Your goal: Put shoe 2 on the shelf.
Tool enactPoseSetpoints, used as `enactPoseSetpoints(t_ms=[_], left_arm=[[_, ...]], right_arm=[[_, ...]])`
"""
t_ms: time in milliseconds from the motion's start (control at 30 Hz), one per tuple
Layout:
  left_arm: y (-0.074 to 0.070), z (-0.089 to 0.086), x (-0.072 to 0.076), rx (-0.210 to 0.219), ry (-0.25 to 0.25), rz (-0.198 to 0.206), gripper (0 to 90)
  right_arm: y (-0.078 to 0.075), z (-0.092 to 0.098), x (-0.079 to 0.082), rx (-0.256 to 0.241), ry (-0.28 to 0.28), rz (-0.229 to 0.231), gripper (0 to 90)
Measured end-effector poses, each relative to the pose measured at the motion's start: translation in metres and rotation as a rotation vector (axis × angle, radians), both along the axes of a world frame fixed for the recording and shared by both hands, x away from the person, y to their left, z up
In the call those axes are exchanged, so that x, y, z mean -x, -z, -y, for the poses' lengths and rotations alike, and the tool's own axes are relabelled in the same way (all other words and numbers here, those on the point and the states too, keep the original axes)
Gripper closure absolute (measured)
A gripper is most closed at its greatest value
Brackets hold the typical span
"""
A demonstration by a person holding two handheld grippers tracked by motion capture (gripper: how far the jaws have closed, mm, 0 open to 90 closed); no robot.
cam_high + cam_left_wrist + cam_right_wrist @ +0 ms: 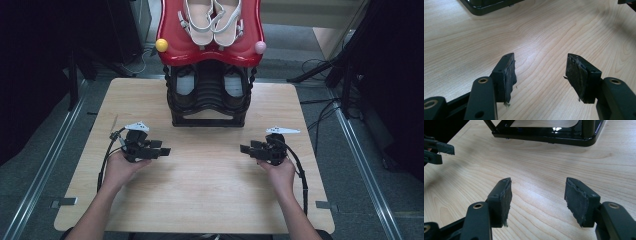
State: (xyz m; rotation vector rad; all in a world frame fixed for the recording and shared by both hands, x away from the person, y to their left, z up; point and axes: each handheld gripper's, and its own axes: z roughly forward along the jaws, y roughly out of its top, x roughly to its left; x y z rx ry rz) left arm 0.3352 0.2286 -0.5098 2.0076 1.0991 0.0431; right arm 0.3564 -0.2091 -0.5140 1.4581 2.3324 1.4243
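The high view shows white sandals (212, 20) in the red tray (172, 47) on the rack (208, 95), top centre. Left gripper (165, 151) and right gripper (243, 149) are both spread over the table (210, 200).

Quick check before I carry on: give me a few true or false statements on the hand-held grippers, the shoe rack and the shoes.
1. The left hand-held gripper is open and holds nothing. True.
2. The right hand-held gripper is shut on a sandal. False: it is open and empty.
3. White sandals lie on the red top tier. True.
4. The shoe rack stands at the table's near edge. False: it stands at the far edge.
5. Dark shoes sit on the lower tier. True.
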Motion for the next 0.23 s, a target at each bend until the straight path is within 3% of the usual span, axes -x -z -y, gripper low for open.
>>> enactPoseSetpoints(t_ms=[233], left_arm=[[0.0025, 0.007, 0.0, -0.02, 0.024, -0.012, 39.7]], right_arm=[[0.0023, -0.0016, -0.0004, 0.024, -0.01, -0.004, 39.1]])
